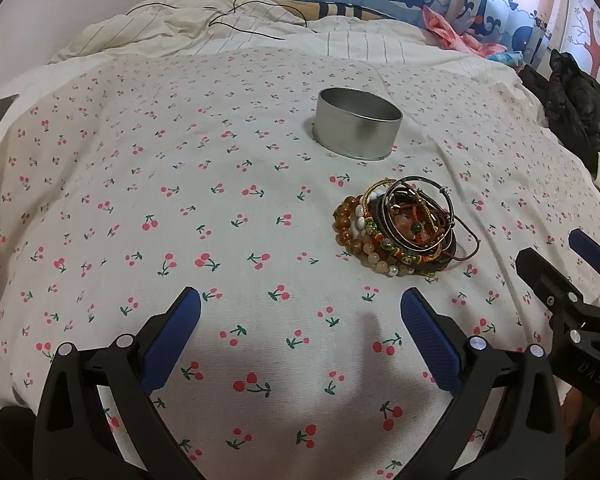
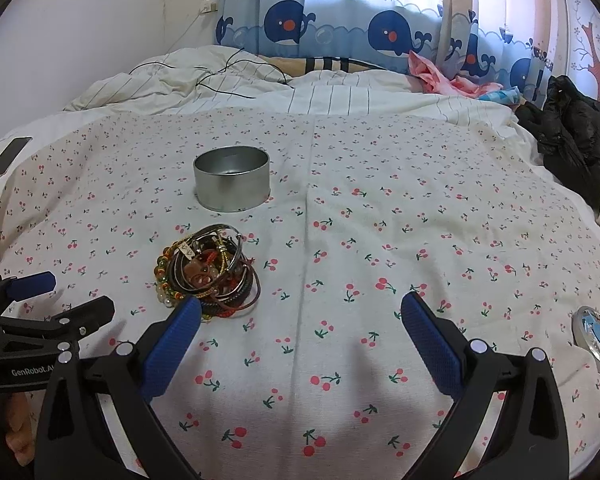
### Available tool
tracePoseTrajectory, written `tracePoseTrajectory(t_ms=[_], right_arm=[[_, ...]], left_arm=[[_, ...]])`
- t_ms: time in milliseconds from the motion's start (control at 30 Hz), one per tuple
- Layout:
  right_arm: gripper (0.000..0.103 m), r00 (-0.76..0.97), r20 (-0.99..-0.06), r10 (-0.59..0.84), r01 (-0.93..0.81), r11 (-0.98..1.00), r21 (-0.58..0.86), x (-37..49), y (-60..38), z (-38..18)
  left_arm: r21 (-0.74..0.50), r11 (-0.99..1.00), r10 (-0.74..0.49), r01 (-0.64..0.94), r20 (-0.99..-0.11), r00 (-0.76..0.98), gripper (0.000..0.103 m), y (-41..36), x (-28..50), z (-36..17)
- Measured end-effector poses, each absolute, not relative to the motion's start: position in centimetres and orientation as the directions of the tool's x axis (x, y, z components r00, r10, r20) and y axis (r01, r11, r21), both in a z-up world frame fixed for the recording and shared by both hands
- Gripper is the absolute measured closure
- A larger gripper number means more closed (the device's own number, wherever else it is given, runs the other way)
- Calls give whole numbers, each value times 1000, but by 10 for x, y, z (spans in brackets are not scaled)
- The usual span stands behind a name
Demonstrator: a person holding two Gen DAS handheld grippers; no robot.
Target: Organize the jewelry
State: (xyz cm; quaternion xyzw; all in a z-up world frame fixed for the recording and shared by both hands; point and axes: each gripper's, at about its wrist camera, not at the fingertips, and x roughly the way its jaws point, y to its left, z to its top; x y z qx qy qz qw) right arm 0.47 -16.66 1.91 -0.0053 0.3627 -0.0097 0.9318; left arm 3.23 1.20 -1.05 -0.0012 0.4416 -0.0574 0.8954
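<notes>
Left gripper (image 1: pixel 300 312): fingers spread wide, holding nothing.
Right gripper (image 2: pixel 300 316): fingers spread wide, holding nothing.
Tangled pile of beaded and metal bracelets (image 1: pixel 404 226): on cherry-print cloth (image 1: pixel 180 208), near round silver metal tin (image 1: pixel 358 122).

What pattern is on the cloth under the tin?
Small red cherries with green stems on white cloth, clearest in the left wrist view.

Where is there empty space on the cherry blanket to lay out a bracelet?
The widest bare stretch of cherry sheet lies right of the tin, between it and the black jacket. Another lies left of the tin in the left wrist view. It is crowded at the bracelet pile, just before the tin.
</notes>
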Motion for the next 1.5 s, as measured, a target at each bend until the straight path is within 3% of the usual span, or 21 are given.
tracePoseTrajectory(t_ms=[267, 567, 667, 867, 967, 1067, 1133, 1200, 1500], right_arm=[[7, 729, -684, 24, -22, 1000, 11, 15, -164, 23], [8, 666, -732, 144, -199, 980, 11, 67, -160, 27], [26, 618, -760, 201, -229, 971, 71, 82, -165, 17], [31, 574, -786, 229, -260, 961, 91, 104, -165, 9], [41, 533, -800, 275, -287, 948, 135, 118, -164, 1], [60, 491, -816, 306, -303, 938, 170, 125, -161, -10], [85, 468, -821, 327, -318, 929, 189, 126, -158, -17], [94, 469, -811, 349, -330, 921, 206, 125, -156, -17], [95, 510, -698, 503, -285, 864, 415, 121, -186, 6]], left_arm=[[-38, 992, -103, 118, -787, 609, 6, 10, 39, -11], [13, 979, -117, 202, -777, 618, 6, 4, 74, -6], [19, 979, -115, 203, -770, 627, 6, 8, 89, -4], [-44, 986, -129, 159, -804, 580, 6, 28, 103, -20], [-55, 986, -136, 156, -808, 574, 6, 30, 104, -21], [-52, 984, -142, 168, -800, 582, 6, 28, 103, -18], [-61, 983, -150, 172, -805, 574, 6, 29, 104, -19], [-68, 983, -155, 171, -809, 567, 6, 29, 105, -20], [-91, 976, -191, 199, -796, 575, 6, 26, 104, -20]])
